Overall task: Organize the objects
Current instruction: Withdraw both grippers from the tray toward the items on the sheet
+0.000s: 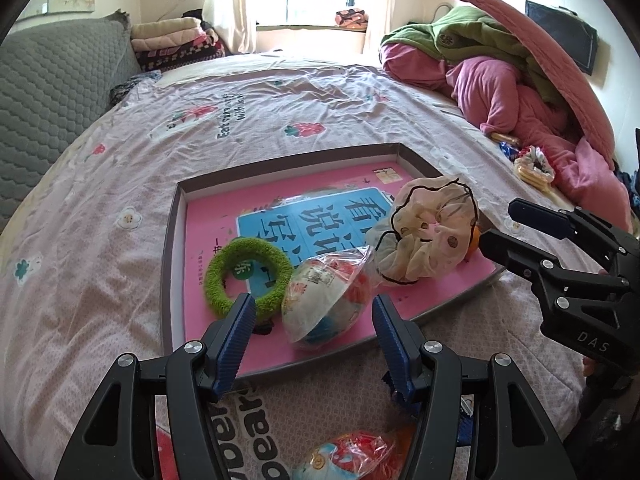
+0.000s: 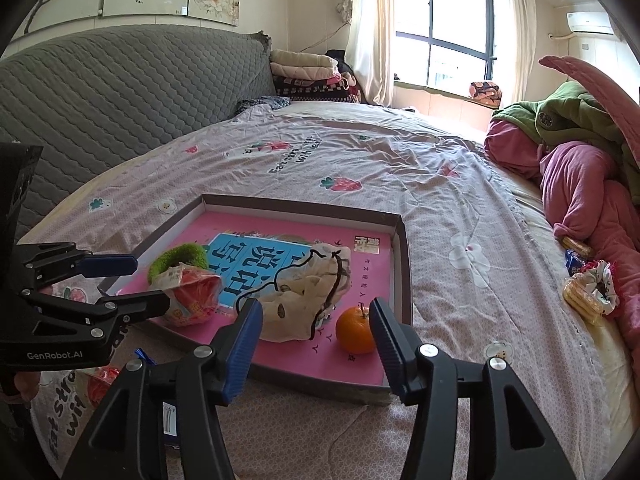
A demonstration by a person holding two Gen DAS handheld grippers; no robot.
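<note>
A shallow tray [image 1: 176,216] is laid on the bed [image 1: 120,168], low in the centre of both views. In the left wrist view, the left gripper [image 1: 314,312] is held with jaws spread and empty; a bagged toy [image 1: 324,300] lies in the tray just ahead, between the fingertips. In the right wrist view, the right gripper [image 2: 316,318] is likewise spread and empty, an orange [image 2: 356,330] lying just inside its right finger. The orange is all but hidden behind the scrunchie [image 1: 424,232] in the left view. A green ring [image 1: 248,276] is shown whole there only.
</note>
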